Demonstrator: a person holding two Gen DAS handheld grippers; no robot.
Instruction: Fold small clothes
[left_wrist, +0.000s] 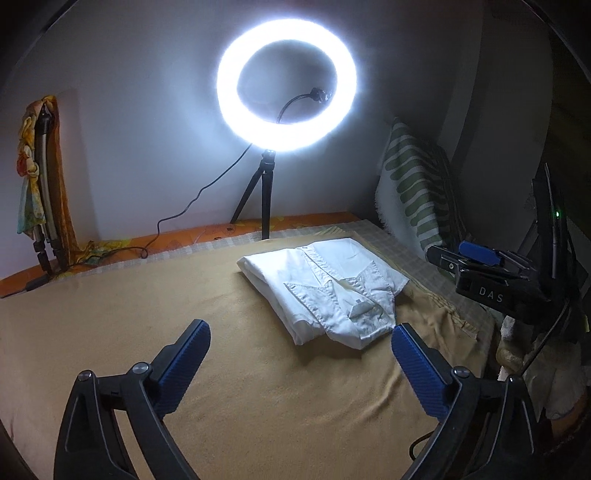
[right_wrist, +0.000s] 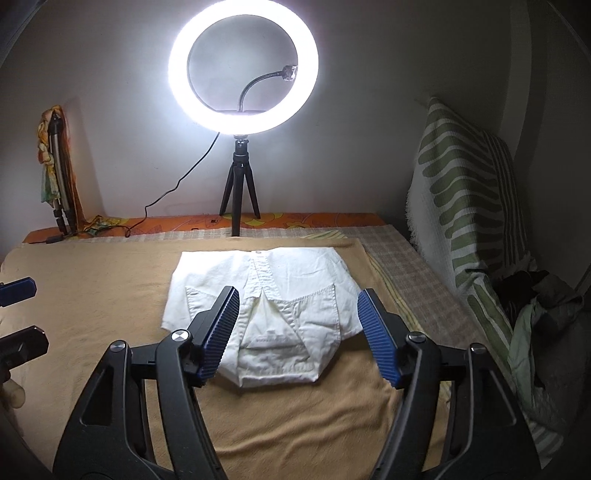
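Observation:
A small white collared shirt (right_wrist: 266, 295) lies folded into a compact rectangle on a tan blanket (right_wrist: 110, 288), collar toward me. My right gripper (right_wrist: 299, 306) hovers just above its near edge, open wide and empty, blue pads either side of the collar. In the left wrist view the shirt (left_wrist: 325, 288) lies ahead and right. My left gripper (left_wrist: 301, 343) is open and empty above the blanket (left_wrist: 129, 314), its right pad close to the shirt's near corner. The right gripper shows at the right edge (left_wrist: 480, 258); the left gripper's fingers (right_wrist: 18, 288) show at the left edge.
A lit ring light (right_wrist: 243, 70) on a black tripod stands at the bed's far edge against the wall, its cable trailing left. A green-striped pillow (right_wrist: 465, 192) leans at the right with dark clothes (right_wrist: 535, 295) below it. A folded stand with a scarf (right_wrist: 55, 166) leans far left.

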